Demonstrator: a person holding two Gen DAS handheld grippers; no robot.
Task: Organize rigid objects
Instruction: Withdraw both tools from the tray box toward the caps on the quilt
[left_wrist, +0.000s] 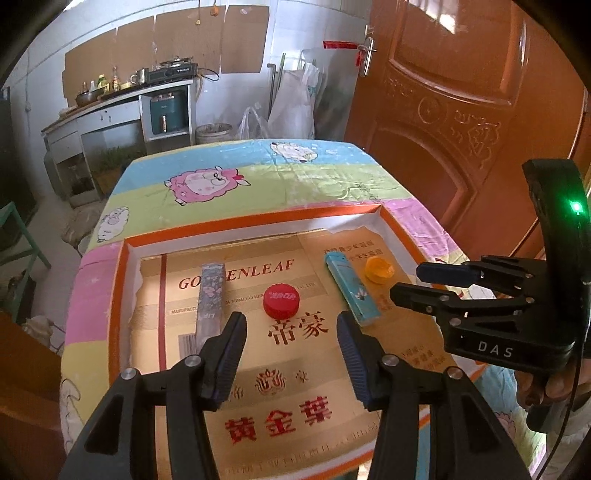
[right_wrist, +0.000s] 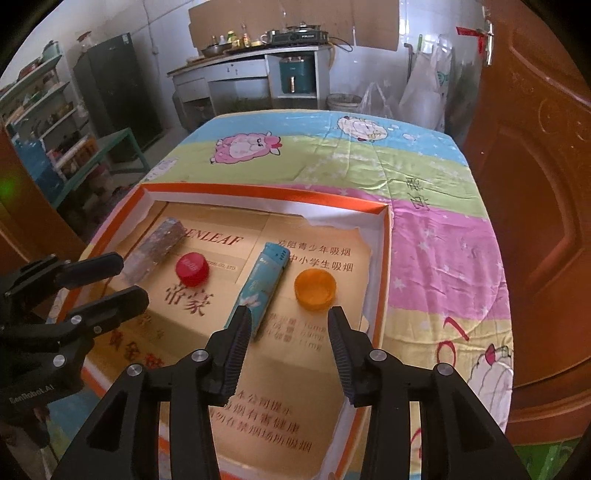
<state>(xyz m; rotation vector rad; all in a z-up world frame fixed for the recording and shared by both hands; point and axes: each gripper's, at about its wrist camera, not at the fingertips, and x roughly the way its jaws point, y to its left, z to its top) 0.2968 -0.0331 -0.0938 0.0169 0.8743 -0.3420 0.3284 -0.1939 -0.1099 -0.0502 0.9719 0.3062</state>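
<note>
A shallow cardboard tray with an orange rim (left_wrist: 120, 295) (right_wrist: 386, 251) lies on the table. In it sit a grey patterned stick (left_wrist: 211, 295) (right_wrist: 155, 251), a red bottle cap (left_wrist: 281, 301) (right_wrist: 192, 271), a blue lighter (left_wrist: 351, 290) (right_wrist: 260, 284) and an upturned orange cap (left_wrist: 378, 269) (right_wrist: 315, 288). My left gripper (left_wrist: 290, 319) (right_wrist: 131, 278) hovers open just short of the red cap, holding nothing. My right gripper (right_wrist: 289, 313) (left_wrist: 408, 280) is open above the tray floor. The lighter's near end is by its left finger, and the orange cap lies just beyond.
A sheep-print cloth (left_wrist: 258, 177) (right_wrist: 443, 240) covers the table. A brown door (left_wrist: 461, 110) (right_wrist: 535, 184) stands close on the right. Behind the table are a kitchen counter (left_wrist: 110, 107) and sacks (left_wrist: 295, 103) on the floor, with a green bench (right_wrist: 110, 147) to the left.
</note>
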